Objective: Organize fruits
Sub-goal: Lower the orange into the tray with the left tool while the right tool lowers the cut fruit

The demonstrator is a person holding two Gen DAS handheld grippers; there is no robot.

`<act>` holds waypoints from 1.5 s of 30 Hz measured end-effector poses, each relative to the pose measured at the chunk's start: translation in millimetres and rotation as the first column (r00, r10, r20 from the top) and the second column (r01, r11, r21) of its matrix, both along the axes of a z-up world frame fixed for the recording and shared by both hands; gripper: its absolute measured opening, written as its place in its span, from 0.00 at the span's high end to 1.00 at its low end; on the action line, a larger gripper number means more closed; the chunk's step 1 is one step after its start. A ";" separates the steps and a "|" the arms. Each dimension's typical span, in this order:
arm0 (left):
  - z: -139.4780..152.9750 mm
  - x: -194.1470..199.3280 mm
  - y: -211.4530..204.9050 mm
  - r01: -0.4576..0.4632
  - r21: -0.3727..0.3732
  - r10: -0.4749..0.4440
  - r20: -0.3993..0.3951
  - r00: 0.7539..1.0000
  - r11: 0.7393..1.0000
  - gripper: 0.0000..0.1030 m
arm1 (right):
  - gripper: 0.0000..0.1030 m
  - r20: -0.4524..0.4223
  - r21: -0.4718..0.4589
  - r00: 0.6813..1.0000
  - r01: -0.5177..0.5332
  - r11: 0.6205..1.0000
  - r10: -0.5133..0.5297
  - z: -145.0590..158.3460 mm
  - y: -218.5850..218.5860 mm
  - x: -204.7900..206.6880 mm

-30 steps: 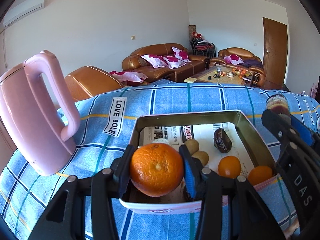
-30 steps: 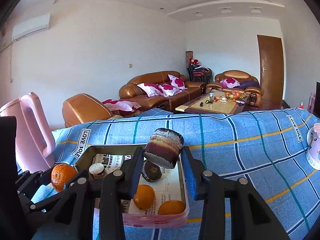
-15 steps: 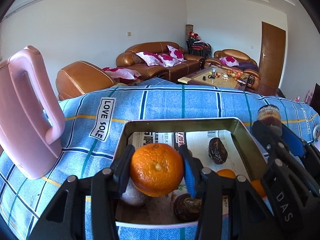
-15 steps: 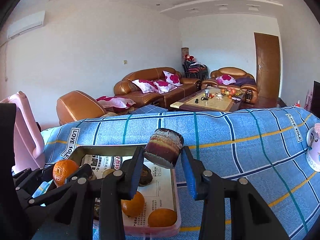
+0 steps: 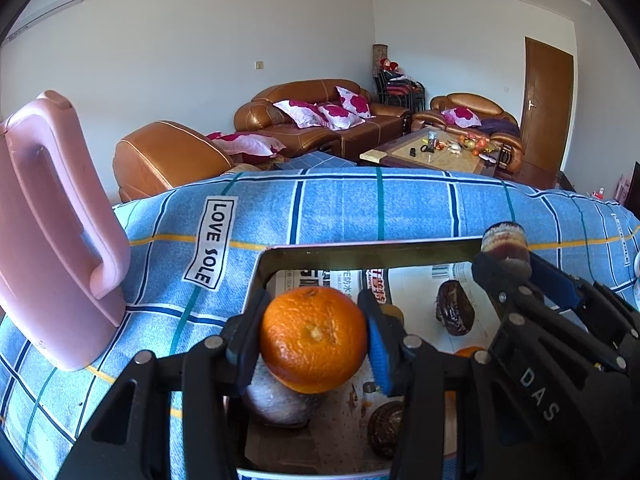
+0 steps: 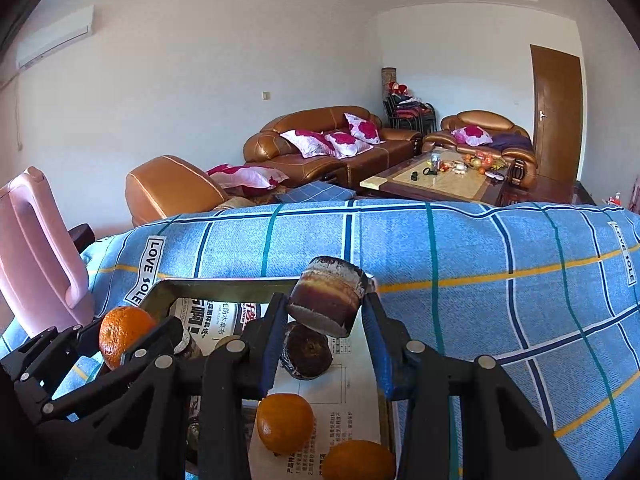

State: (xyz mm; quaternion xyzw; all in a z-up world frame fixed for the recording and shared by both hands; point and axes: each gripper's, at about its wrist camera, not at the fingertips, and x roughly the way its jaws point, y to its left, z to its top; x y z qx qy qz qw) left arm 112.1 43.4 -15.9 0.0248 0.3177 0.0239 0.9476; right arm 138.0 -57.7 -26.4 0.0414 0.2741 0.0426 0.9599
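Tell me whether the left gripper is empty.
No, the left gripper is clamped on an orange, held above the tray.

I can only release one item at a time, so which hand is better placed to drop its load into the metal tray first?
Probably left. The left gripper holds the round orange directly above the newspaper-lined metal tray. The right gripper holds the dark brown striped cylinder over the tray's right edge, near the blue checked cloth.
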 end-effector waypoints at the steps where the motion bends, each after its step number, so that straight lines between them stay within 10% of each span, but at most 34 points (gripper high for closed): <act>1: -0.8 0.8 0.2 0.003 0.005 -0.003 0.000 1.000 1.000 0.54 | 0.60 -0.011 0.002 1.000 -0.006 1.000 0.006 -0.9 0.2 2.4; 34: 0.2 -3.8 4.0 0.038 0.025 -0.039 0.011 0.999 0.999 0.54 | 0.56 -0.070 0.245 0.969 -0.214 0.946 0.237 -15.0 -9.0 19.8; 45: -5.9 -5.0 -11.4 0.079 0.051 -0.079 -0.012 0.997 0.996 0.51 | 0.38 0.085 0.206 0.996 -0.016 0.978 -0.002 -0.1 -22.9 -26.1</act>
